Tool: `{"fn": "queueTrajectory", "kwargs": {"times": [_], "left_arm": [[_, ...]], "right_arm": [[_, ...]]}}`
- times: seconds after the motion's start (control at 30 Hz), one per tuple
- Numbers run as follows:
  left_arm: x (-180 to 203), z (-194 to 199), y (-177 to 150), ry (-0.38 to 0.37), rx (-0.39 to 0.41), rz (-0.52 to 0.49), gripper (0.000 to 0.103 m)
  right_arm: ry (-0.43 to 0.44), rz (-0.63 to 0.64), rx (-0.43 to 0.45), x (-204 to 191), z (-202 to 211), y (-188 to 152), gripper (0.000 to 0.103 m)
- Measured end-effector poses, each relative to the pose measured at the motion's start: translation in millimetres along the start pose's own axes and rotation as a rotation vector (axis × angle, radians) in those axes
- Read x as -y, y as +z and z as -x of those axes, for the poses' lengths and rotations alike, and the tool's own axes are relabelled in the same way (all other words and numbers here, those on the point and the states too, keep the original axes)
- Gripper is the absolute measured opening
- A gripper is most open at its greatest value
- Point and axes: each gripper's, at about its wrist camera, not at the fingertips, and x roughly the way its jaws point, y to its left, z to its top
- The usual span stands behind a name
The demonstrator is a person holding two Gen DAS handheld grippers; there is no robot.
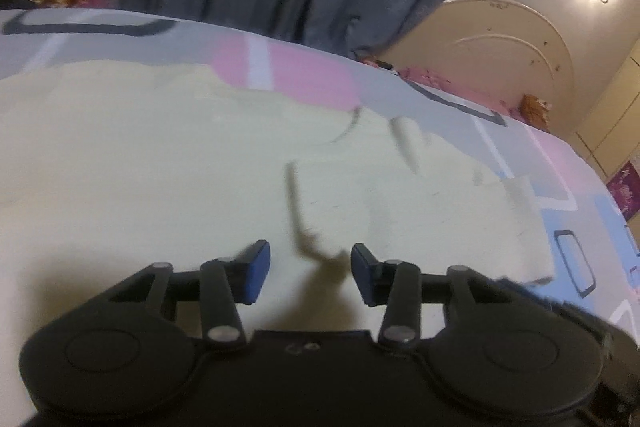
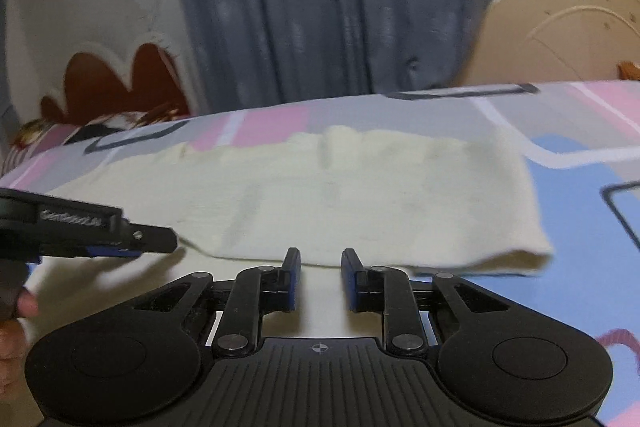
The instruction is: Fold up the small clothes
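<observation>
Your left tongs (image 1: pixel 310 273) and your right tongs (image 2: pixel 320 279) both have their jaws apart and hold nothing, low over the near part of the pale yellow cloth (image 2: pixel 360 195). The cloth lies spread on the bed (image 2: pixel 580 155), with one part already lying doubled over. It looks soft, light and floppy, so pinch it at a near corner or edge, because it may sag and slip.
</observation>
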Motion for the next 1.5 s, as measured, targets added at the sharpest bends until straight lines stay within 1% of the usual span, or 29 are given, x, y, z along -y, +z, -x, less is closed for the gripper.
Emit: {"fn": "queueTrajectory", "kwargs": {"times": [0.03,0.07,0.13,0.17,0.23,0.33,0.43,0.5,0.57,0.63,0.7,0.87,1.0,1.13,1.2,1.3,1.37,1.5], "left_arm": [[2.6,-5.1,2.3,-0.006,-0.005,0.005,0.036],[5.9,-10.9,4.9,-0.010,-0.014,0.010,0.029],[11.4,-18.9,7.9,-0.023,-0.024,-0.006,0.004],[13.7,-21.4,8.4,-0.021,-0.022,-0.025,0.003],[15.7,-14.7,11.0,-0.002,0.024,-0.056,0.003],[5.7,12.0,15.1,0.020,0.104,-0.069,0.003],[-19.8,38.2,15.8,0.082,0.152,-0.079,0.003],[-45.0,52.9,12.4,0.143,0.171,-0.072,0.003],[-72.9,59.8,7.0,0.190,0.159,-0.030,0.003],[-91.2,61.1,1.6,0.211,0.134,0.019,0.003],[-100.6,61.9,-2.7,0.215,0.130,0.043,0.003],[-98.1,63.2,-4.2,0.223,0.136,0.028,0.003],[-100.9,63.2,-3.3,0.219,0.147,0.032,0.003],[-102.9,61.0,-2.9,0.217,0.154,0.030,0.003],[-103.6,62.3,-2.3,0.221,0.160,0.031,0.003],[-105.3,58.9,-3.2,0.246,0.145,0.021,0.003],[-108.3,57.5,-5.2,0.245,0.142,0.033,0.003],[-108.8,54.4,-6.0,0.245,0.134,0.017,0.004]], "right_arm": [[-0.005,-0.006,-0.002,3.3,3.8,1.9,0.023],[-0.012,-0.012,-0.005,7.1,5.2,2.8,0.023],[-0.019,-0.026,-0.014,10.3,6.0,3.7,0.023],[-0.020,-0.035,-0.020,13.8,7.8,3.5,0.023],[-0.021,-0.041,-0.035,14.9,6.5,0.8,0.023],[-0.022,-0.029,-0.053,14.6,4.2,-2.0,0.023],[-0.021,-0.025,-0.057,14.7,1.2,-2.1,0.023],[-0.020,-0.032,-0.059,15.6,-0.3,-1.9,0.023],[-0.018,-0.035,-0.058,15.9,-1.7,-3.0,0.023],[-0.018,-0.032,-0.056,15.8,-2.8,-3.4,0.023],[-0.018,-0.032,-0.054,16.8,-4.6,-3.5,0.023],[-0.019,-0.037,-0.053,16.5,-3.2,-3.6,0.023],[0.007,-0.050,-0.017,20.1,5.2,-0.9,0.023],[-0.016,-0.055,0.012,21.9,3.4,5.3,0.023],[-0.018,-0.058,0.007,23.2,-1.1,8.7,0.023],[-0.018,-0.037,-0.005,21.4,-6.6,9.5,0.023],[-0.024,-0.024,-0.020,20.2,-10.2,7.0,0.023],[-0.021,-0.016,-0.030,21.8,-10.9,5.1,0.023]]}}
